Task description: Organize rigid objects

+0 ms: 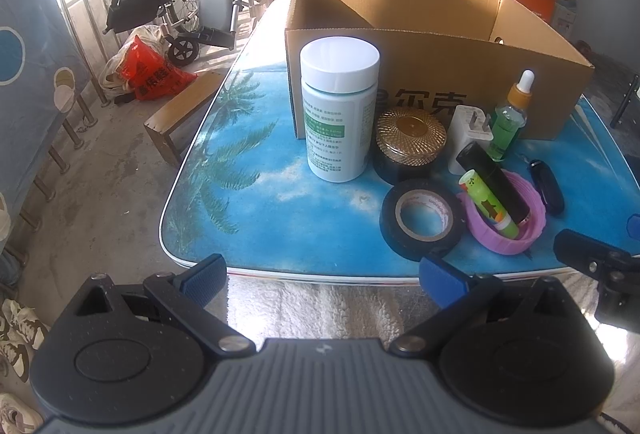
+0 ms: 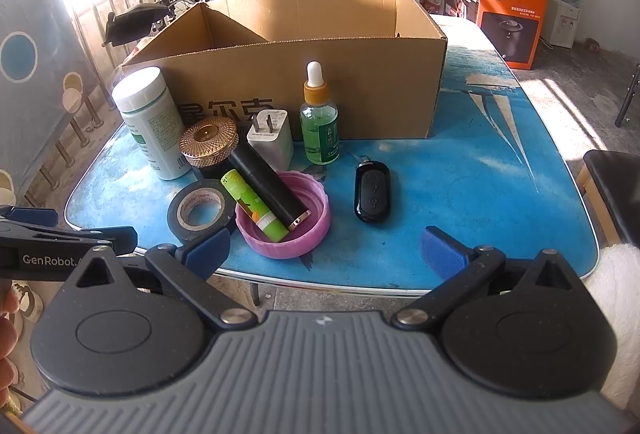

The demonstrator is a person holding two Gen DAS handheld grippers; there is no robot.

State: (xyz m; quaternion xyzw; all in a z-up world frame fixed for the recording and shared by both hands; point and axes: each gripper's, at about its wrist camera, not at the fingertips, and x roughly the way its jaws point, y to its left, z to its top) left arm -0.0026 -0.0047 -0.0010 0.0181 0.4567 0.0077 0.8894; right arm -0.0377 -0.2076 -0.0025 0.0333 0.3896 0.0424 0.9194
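On the blue table stand a white pill bottle (image 1: 339,108) (image 2: 150,122), a gold-lidded jar (image 1: 410,142) (image 2: 209,144), a white charger (image 1: 469,136) (image 2: 271,138) and a green dropper bottle (image 1: 510,118) (image 2: 319,118). A black tape roll (image 1: 420,220) (image 2: 200,212) lies beside a pink lid (image 1: 504,238) (image 2: 286,230) that holds a green glue stick (image 2: 252,206) and a black tube (image 2: 272,190). A black key fob (image 2: 372,196) lies to the right. The open cardboard box (image 1: 432,54) (image 2: 360,74) stands behind. My left gripper (image 1: 322,276) and right gripper (image 2: 324,254) are open, empty, at the near edge.
The table's near edge (image 2: 320,284) runs just ahead of both grippers. A wheelchair (image 1: 200,2), red bags and a railing stand beyond the table on the left. An orange Philips box (image 2: 508,6) stands at the back right. A dark chair (image 2: 616,190) is at the right.
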